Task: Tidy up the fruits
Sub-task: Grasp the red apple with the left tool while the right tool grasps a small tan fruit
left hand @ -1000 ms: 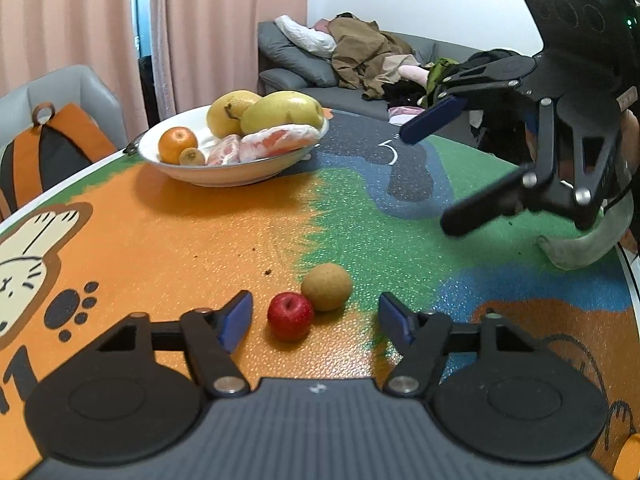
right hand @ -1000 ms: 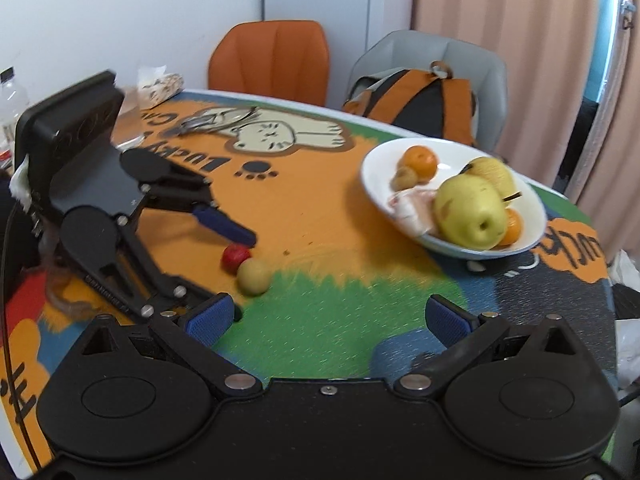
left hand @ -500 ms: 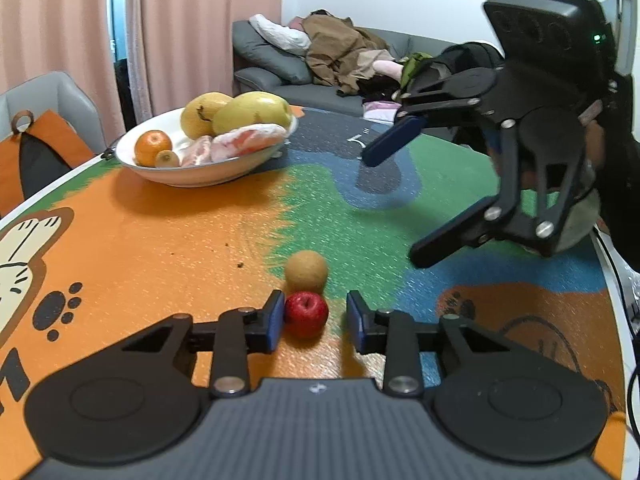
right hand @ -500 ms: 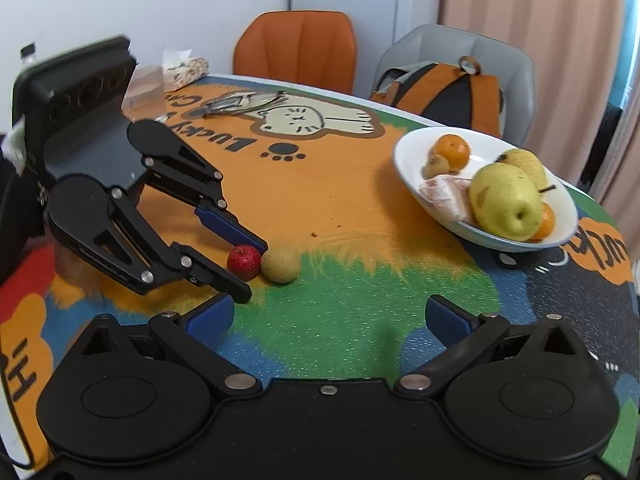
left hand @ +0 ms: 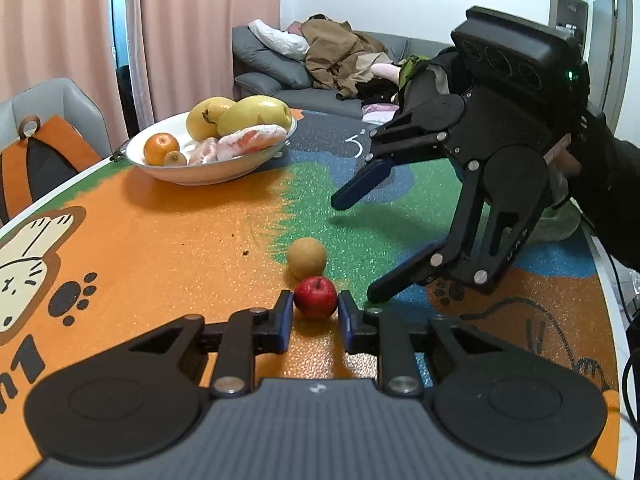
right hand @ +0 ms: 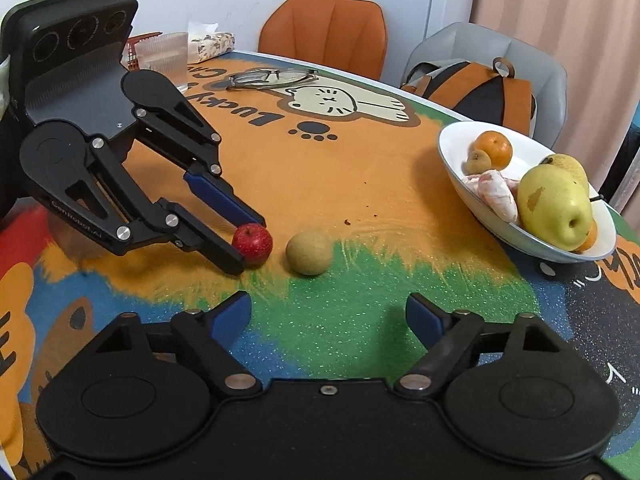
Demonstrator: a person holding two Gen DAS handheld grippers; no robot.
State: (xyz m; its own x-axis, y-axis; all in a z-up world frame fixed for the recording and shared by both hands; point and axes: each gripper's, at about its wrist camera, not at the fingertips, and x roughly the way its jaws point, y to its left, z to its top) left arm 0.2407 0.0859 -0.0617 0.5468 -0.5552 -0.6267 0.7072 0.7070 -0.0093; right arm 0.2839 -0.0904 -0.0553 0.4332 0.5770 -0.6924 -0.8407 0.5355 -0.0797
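left claw [left hand: 313,312] pinching red apple [left hand: 315,297], glasses [right hand: 272,78] only in right view

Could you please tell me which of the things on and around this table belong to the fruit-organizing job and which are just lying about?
Part of the job:
- small red apple, between the left gripper's jaws
- tan round fruit beside it
- white fruit bowl
- right gripper, jaws open

Just lying about:
- eyeglasses
- plastic cup
- backpack on the grey chair
- orange chair
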